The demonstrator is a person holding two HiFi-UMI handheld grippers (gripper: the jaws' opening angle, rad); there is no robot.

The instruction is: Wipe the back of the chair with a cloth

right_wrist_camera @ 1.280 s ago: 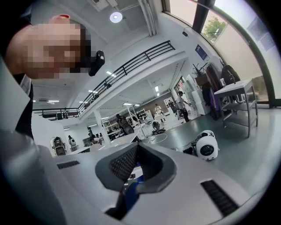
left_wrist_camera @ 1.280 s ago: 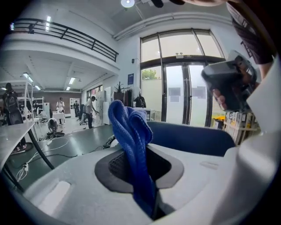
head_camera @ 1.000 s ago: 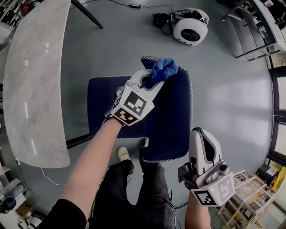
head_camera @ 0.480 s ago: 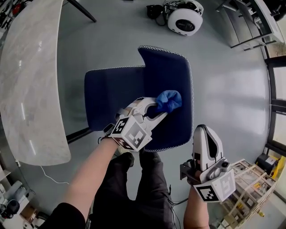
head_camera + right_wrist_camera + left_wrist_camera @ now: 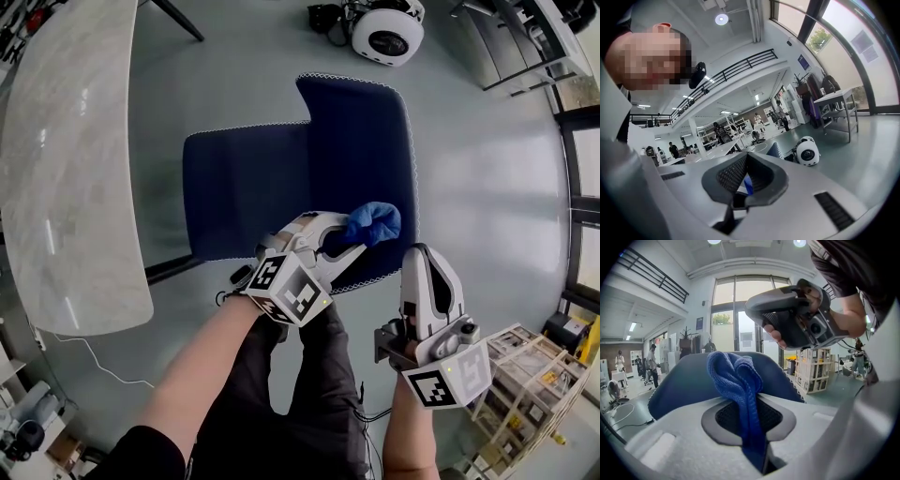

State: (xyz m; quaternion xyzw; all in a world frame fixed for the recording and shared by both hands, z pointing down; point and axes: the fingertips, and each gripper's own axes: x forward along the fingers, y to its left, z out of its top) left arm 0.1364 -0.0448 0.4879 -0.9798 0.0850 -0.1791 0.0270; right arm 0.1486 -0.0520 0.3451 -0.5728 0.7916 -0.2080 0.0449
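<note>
The navy chair's backrest (image 5: 361,155) stands right of its seat (image 5: 244,183) in the head view. My left gripper (image 5: 349,238) is shut on a bunched blue cloth (image 5: 373,223), which rests against the near end of the backrest. In the left gripper view the cloth (image 5: 736,380) sticks up from between the shut jaws of the left gripper (image 5: 750,420), with the backrest (image 5: 679,383) right behind it. My right gripper (image 5: 419,261) hangs shut and empty just right of the chair's near corner. The right gripper (image 5: 746,182) looks past the backrest's edge (image 5: 775,150).
A pale marble table (image 5: 66,169) curves along the left. A round white device (image 5: 386,36) lies on the floor beyond the chair. Metal desk frames (image 5: 525,42) and a wooden crate (image 5: 525,384) line the right. The person's legs (image 5: 300,394) stand below the chair.
The left gripper has drawn the cloth along the backrest from its far end to its near end. The right gripper has hardly moved.
</note>
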